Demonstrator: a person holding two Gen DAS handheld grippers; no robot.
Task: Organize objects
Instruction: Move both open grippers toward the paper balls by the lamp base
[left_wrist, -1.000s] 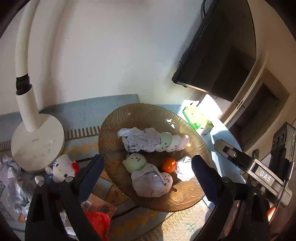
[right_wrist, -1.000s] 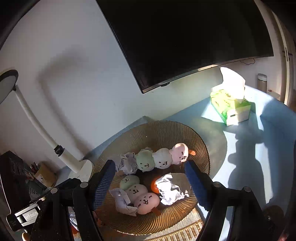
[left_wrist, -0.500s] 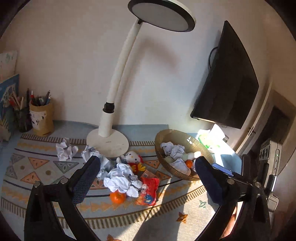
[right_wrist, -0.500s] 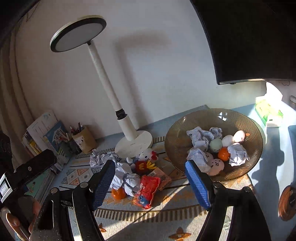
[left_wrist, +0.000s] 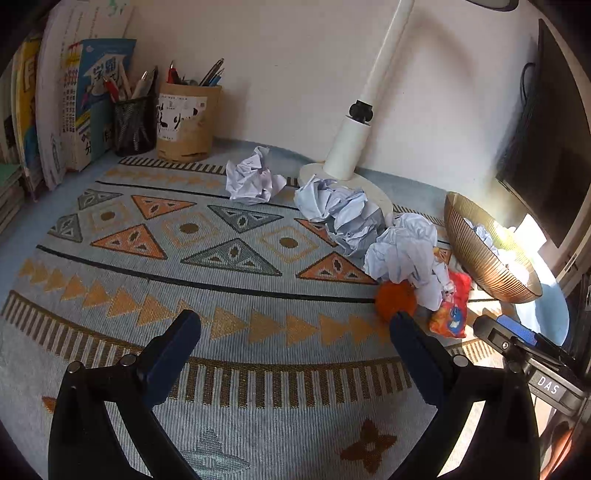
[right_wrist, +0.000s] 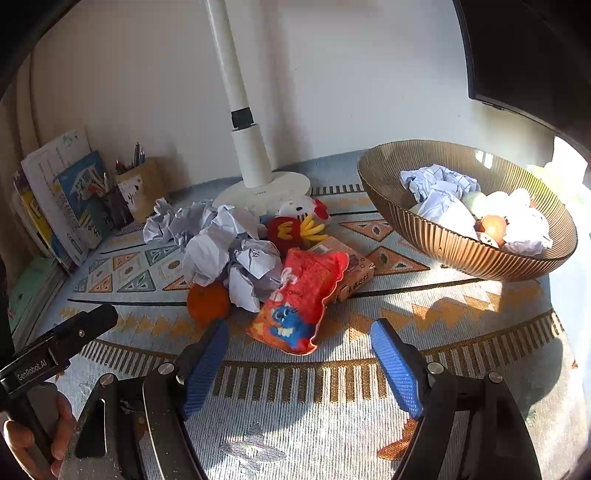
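Note:
A pile lies on the patterned mat: crumpled paper balls (right_wrist: 236, 251), an orange (right_wrist: 207, 302), a red snack bag (right_wrist: 301, 295), a small box (right_wrist: 351, 271) and a Hello Kitty plush (right_wrist: 303, 218). A brown ribbed bowl (right_wrist: 443, 247) at right holds paper, plush balls and an orange. My right gripper (right_wrist: 299, 354) is open and empty, just in front of the snack bag. My left gripper (left_wrist: 295, 347) is open and empty, low over the mat, left of the orange (left_wrist: 395, 299) and the paper balls (left_wrist: 402, 251). The bowl also shows in the left wrist view (left_wrist: 480, 258).
A white desk lamp (right_wrist: 255, 162) stands behind the pile. Pen holders (left_wrist: 184, 122) and books (left_wrist: 85, 103) stand at the back left. A dark monitor (left_wrist: 554, 147) hangs at the right. The right gripper's body (left_wrist: 535, 365) shows at the right of the left wrist view.
Both grippers have pulled back from over the bowl, swung left and dropped low to the mat. The pile is now right in front of them.

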